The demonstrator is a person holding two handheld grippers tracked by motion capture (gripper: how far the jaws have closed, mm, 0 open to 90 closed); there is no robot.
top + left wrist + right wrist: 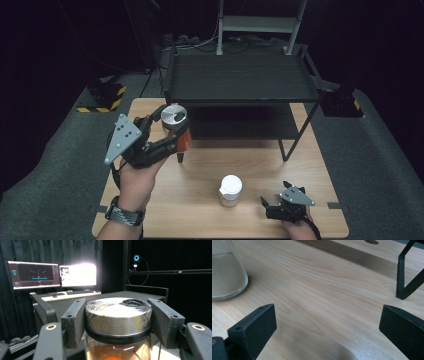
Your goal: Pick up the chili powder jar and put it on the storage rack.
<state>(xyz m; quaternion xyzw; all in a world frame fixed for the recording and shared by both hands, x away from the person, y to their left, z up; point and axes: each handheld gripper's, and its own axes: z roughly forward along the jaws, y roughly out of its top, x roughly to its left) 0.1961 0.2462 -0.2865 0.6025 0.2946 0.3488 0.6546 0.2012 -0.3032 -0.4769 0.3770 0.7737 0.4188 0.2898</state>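
Left gripper (172, 134) was clamped on a glass jar (178, 131) with a silver metal lid (117, 315); orange-red contents showed through the glass. In the left gripper view both jaws pressed flat against the lid's sides, the jar upright between them. In the high view the jar hung clear of the wooden table (200, 165), just in front of the black two-tier shelf (240, 80), at about the level of its lower tier.

Right gripper (274, 204) rested low at the near right edge of the table, jaws wide apart with nothing between them; bare wood lay ahead of it in the right gripper view. A second jar with a white cap (230, 190), holding pale powder, stood on the table just to the left of that gripper, untouched. One black leg of the shelf (404, 282) stood farther off, ahead and to its right.

Judgement on progress: the pick-up of the silver-lidded jar looked done, grip secure, jar lifted. It had not been set down anywhere; the shelf tiers ahead of the left gripper looked bare, so placing it there seemed the likely remaining step. The white-capped jar was probably still to be handled, with the right gripper standing ready beside it.
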